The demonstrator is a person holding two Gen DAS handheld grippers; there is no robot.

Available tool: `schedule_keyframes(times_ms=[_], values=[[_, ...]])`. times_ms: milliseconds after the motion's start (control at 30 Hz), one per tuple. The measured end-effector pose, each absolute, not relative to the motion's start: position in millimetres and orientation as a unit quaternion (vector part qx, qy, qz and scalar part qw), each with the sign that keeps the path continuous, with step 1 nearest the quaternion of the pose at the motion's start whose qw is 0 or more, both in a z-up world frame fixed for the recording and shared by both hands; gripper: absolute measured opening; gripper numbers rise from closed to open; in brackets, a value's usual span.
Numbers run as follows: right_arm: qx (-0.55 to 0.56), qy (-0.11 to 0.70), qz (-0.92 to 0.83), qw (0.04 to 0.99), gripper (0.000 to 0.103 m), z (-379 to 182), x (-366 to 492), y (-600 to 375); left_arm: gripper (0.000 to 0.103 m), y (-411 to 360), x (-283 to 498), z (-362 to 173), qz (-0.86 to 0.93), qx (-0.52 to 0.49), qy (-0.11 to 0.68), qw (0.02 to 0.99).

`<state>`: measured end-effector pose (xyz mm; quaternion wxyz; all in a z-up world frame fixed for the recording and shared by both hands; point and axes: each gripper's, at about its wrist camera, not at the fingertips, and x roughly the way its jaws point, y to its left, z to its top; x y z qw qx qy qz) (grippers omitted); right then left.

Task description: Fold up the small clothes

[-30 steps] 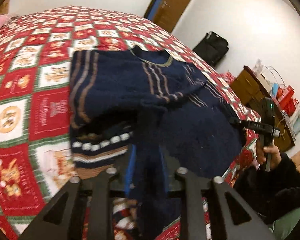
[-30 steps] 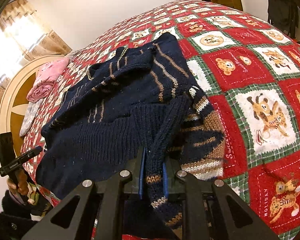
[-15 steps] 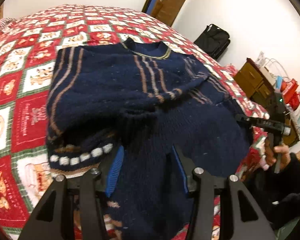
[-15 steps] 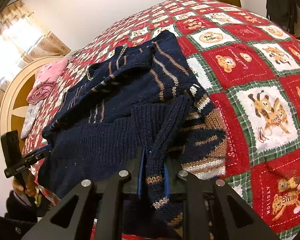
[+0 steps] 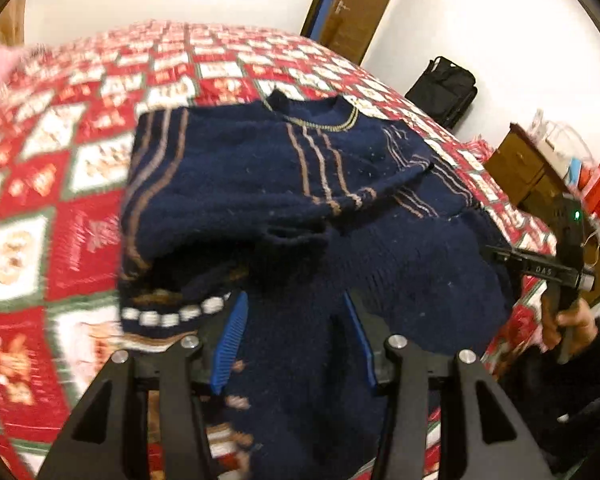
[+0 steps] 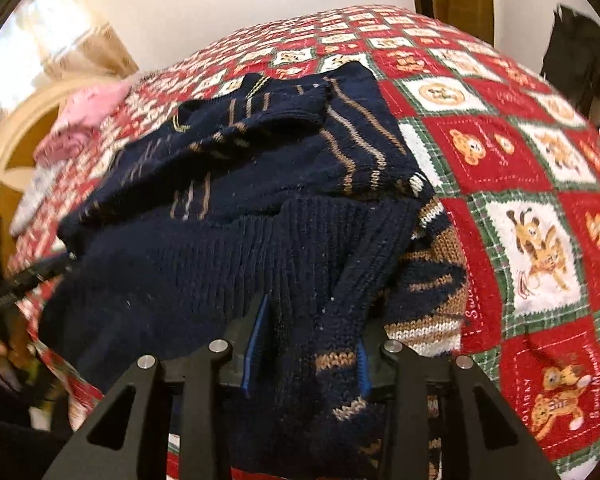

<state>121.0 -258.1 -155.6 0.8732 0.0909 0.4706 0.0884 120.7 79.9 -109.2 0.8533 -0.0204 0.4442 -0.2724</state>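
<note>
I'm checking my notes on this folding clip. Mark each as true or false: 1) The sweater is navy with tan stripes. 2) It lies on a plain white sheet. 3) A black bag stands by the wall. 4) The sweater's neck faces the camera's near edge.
1) True: the sweater is navy with tan stripes.
2) False: it lies on a red, green and white patchwork quilt.
3) True: the black bag stands against the wall.
4) False: the collar lies at the far end.
</note>
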Motion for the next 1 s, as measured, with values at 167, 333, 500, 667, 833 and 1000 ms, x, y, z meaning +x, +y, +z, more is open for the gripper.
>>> schedule_keyframes(times_ms=[167,333,500,667,833,1000], values=[[0.117,0.47,0.089,0.87,0.038,-158,122,-266,0.051,72,136,-124,-0.249,0.009,0.462,0.851],[0.136,0.465,0.093,0.87,0.038,-160,116,-270,0.059,68,149,-131,-0.248,-0.023,0.466,0.849],[0.114,0.466,0.068,0.875,0.017,-158,114,-264,0.013,69,137,-132,-0.273,-0.041,0.462,0.843],[0.115,0.444,0.077,0.886,0.014,-138,100,-261,0.012,71,117,-118,-0.285,-0.057,0.441,0.849],[0.113,0.394,0.108,0.906,0.014,-87,84,-257,0.011,79,103,-74,-0.306,-0.081,0.391,0.864],[0.08,0.346,0.134,0.925,0.014,-32,91,-248,0.011,87,115,-36,-0.305,-0.09,0.355,0.879]])
